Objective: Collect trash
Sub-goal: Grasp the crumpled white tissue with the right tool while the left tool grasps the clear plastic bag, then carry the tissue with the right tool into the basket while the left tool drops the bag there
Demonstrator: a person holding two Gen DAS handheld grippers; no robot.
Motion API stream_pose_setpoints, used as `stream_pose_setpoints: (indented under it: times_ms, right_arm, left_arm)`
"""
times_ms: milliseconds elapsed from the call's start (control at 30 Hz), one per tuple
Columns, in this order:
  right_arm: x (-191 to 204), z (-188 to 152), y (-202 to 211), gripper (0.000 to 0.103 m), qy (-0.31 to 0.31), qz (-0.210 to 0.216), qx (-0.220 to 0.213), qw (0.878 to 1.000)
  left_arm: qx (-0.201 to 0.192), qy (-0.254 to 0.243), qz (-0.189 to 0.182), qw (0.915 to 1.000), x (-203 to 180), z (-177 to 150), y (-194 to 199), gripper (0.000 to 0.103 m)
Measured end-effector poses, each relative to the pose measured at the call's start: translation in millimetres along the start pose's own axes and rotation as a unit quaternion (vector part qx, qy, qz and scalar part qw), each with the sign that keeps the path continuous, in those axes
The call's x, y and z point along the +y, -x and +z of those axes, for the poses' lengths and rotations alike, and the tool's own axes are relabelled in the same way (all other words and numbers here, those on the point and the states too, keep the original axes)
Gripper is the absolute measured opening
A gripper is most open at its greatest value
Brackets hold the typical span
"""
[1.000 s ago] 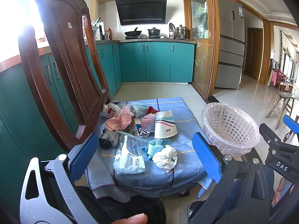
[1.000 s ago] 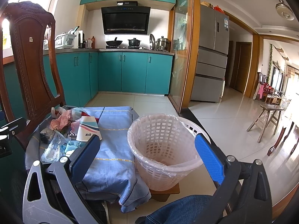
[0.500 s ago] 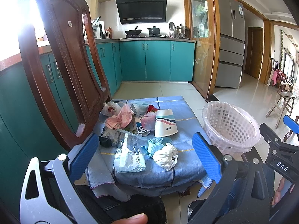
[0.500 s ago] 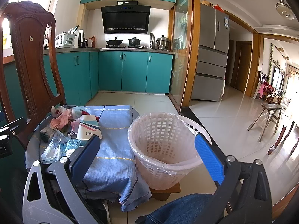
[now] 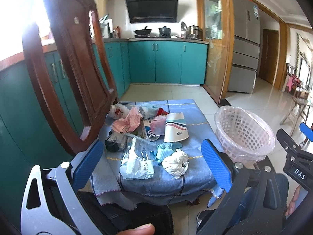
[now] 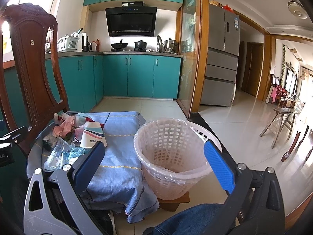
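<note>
Opening step, nothing yet collected. Left gripper [image 5: 152, 162] and right gripper [image 6: 154, 166] both stand wide apart, empty. Trash lies heaped left on the blue cloth [image 5: 195, 117]: 1 white wad [image 5: 175, 163] nearest, 1 clear bag [image 5: 137, 162], 1 paper cup [image 5: 176, 127]. 1 basket [image 6: 172, 156] stands right, seemingly empty. Next: close on the wad, likely.

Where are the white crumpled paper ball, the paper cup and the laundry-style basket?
white crumpled paper ball [image 5: 175, 163], left wrist view, middle of the wad.
paper cup [image 5: 175, 127], left wrist view, printed side wall.
basket [image 6: 170, 154], right wrist view, inner lattice wall.
</note>
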State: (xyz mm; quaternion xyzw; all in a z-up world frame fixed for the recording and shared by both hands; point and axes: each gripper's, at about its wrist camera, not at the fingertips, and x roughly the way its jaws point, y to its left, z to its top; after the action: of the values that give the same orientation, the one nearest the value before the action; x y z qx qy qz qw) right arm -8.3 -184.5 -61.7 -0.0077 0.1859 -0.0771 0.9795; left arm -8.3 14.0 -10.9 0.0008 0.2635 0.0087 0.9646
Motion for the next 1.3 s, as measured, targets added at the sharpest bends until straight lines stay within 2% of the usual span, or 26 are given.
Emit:
stream_pose_setpoints:
  times_ms: [133, 200, 300, 333, 400, 467, 500, 633, 733, 767, 867, 900, 967, 1033, 1100, 1200, 1300]
  right_arm:
    - [-2.9, 5.0, -17.2, 0.100, -0.006, 0.029, 0.022, 0.999]
    - [-1.4, 7.8, -36.1, 0.100, -0.009, 0.071, 0.047, 0.996]
    - [12.9, 11.9, -65.3, 0.099, 0.007, 0.140, 0.078, 0.987]
    - [23.7, 13.8, -79.6, 0.087, 0.026, 0.165, 0.090, 0.982]
    - [50.3, 16.1, -108.0, 0.070, 0.064, 0.203, 0.114, 0.970]
    - [72.9, 15.0, -131.6, 0.067, 0.083, 0.259, 0.139, 0.952]
    - [87.8, 10.6, -147.3, 0.067, 0.090, 0.303, 0.163, 0.935]
    - [121.6, -11.9, -168.7, 0.067, 0.114, 0.346, 0.196, 0.910]
    - [130.9, -30.0, -174.1, 0.067, 0.125, 0.373, 0.223, 0.892]
    - [135.5, -35.7, -174.0, 0.067, 0.135, 0.373, 0.227, 0.890]
    - [146.8, -47.6, -183.7, 0.066, 0.160, 0.368, 0.231, 0.886]
    - [150.7, -52.6, -187.7, 0.057, 0.161, 0.369, 0.238, 0.884]
    - [149.3, -55.5, -191.8, 0.052, 0.157, 0.371, 0.236, 0.884]
    - [141.0, -51.5, -193.8, 0.038, 0.139, 0.380, 0.233, 0.884]
    - [130.4, -46.1, -194.8, 0.036, 0.122, 0.381, 0.227, 0.888]
    - [114.0, -41.9, -197.4, 0.036, 0.107, 0.363, 0.214, 0.901]
    - [97.6, -40.6, -201.3, 0.036, 0.096, 0.348, 0.209, 0.909]
  left_arm:
    - [0.006, 0.019, 0.018, 0.9996, 15.0, -2.2, -12.9, 0.100]
    - [0.020, 0.030, 0.025, 0.9990, 26.2, -7.6, -25.5, 0.100]
    - [0.051, 0.065, 0.001, 0.9966, 45.6, -19.3, -46.1, 0.099]
    - [0.058, 0.071, 0.001, 0.9958, 50.1, -22.5, -52.2, 0.097]
    - [0.084, 0.071, 0.009, 0.9939, 57.1, -30.6, -68.0, 0.074]
    - [0.108, 0.072, 0.014, 0.9915, 62.8, -37.8, -82.0, 0.065]
    - [0.115, 0.073, 0.017, 0.9905, 65.3, -40.9, -86.5, 0.063]
    - [0.140, 0.069, 0.036, 0.9871, 71.3, -49.5, -102.5, 0.063]
    - [0.164, 0.073, 0.024, 0.9835, 73.8, -55.5, -116.8, 0.067]
    - [0.173, 0.077, 0.018, 0.9816, 74.2, -57.5, -122.9, 0.071]
    - [0.190, 0.082, 0.011, 0.9784, 70.6, -61.9, -137.7, 0.078]
    - [0.193, 0.080, 0.009, 0.9779, 69.0, -63.8, -141.9, 0.080]
    - [0.196, 0.072, 0.011, 0.9779, 62.3, -67.4, -149.5, 0.081]
    - [0.196, 0.061, 0.012, 0.9787, 55.8, -69.1, -157.4, 0.084]
    - [0.203, 0.051, 0.013, 0.9779, 48.6, -70.6, -171.9, 0.086]
    - [0.211, 0.048, 0.017, 0.9761, 44.9, -71.3, -190.7, 0.090]
    - [0.241, 0.052, 0.015, 0.9691, 46.2, -75.4, -214.3, 0.090]
